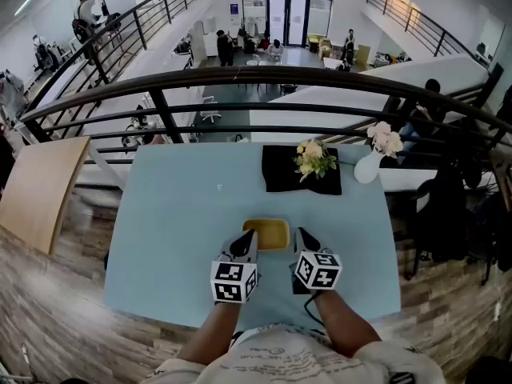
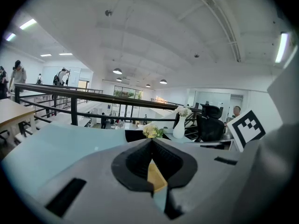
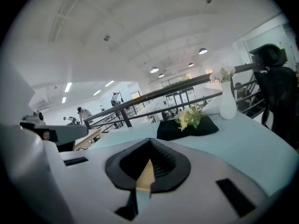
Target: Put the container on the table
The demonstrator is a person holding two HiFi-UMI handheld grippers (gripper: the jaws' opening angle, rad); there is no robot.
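Pale blue table (image 1: 168,214) bears a yellow container (image 1: 266,235); left gripper (image 1: 250,234) and right gripper (image 1: 301,233) flank it, jaws clenched.

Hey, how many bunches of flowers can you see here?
2. A cream-yellow bunch sits on the black cloth; a pale pink bunch stands in the white vase to its right. No more show.

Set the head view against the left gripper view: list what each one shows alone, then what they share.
Head view only: the yellow container in full outline on the table, the person's forearms, the wooden floor. Left gripper view only: the ceiling lamps, and the left gripper close up with its jaws together. Both: the table, black cloth, flowers, white vase and railing.
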